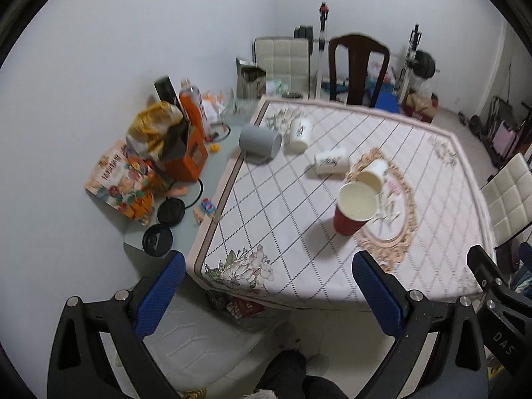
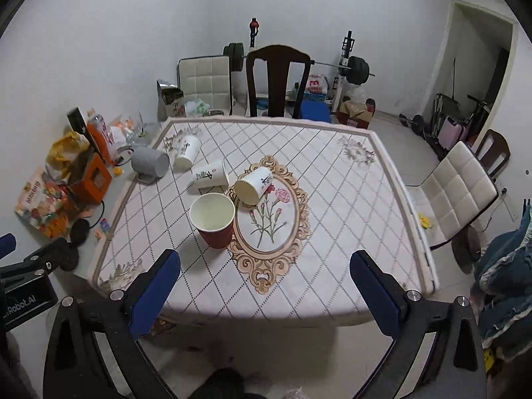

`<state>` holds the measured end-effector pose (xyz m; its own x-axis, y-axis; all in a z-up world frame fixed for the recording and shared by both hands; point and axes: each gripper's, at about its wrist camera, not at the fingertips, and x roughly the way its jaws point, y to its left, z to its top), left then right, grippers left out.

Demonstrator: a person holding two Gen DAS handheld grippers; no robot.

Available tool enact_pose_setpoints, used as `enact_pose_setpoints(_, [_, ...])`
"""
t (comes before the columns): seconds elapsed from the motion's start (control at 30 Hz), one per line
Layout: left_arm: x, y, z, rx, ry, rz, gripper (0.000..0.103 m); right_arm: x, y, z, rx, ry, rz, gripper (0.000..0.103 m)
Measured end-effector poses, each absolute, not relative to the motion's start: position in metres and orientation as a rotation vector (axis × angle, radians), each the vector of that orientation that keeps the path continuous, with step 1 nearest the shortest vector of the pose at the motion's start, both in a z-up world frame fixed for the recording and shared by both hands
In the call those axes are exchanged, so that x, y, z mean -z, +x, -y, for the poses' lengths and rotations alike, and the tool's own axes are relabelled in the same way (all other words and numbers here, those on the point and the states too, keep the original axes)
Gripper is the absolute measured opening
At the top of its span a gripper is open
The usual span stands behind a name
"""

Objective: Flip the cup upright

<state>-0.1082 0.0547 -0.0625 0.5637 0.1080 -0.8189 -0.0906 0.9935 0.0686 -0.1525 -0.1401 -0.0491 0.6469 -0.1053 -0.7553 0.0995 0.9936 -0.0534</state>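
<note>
A red paper cup (image 2: 213, 219) stands upright on the table (image 2: 349, 232), mouth up; it also shows in the left wrist view (image 1: 354, 208). Three white paper cups lie on their sides behind it: one (image 2: 254, 184) beside the red cup, one (image 2: 210, 174) further left, one (image 2: 187, 151) at the back left. A grey mug (image 2: 150, 165) lies on its side at the table's left edge. My left gripper (image 1: 269, 296) is open and empty, held before the table's near edge. My right gripper (image 2: 266, 292) is open and empty, also short of the near edge.
Snack bags, an orange box (image 2: 94, 179), bottles and black lids crowd a side surface left of the table. A dark wooden chair (image 2: 277, 79) stands behind the table, a white padded chair (image 2: 455, 189) at its right. Weights and bags lie beyond.
</note>
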Motion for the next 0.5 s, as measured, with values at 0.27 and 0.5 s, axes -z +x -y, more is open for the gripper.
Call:
enact_pose_setpoints(0.27, [0.027,-0.144,-0.045,-0.093,0.006,-0.925,0.103,-0.008,-0.196,0.153,0.120,-0.005,-0.812,0.103])
enact_pose_setpoints(0.5, [0.011,-0.160,-0.039,-0.092,0.004,-0.891,0.103,-0.033,-0.218,0.157,0.110,-0.016,-0.776,0.103])
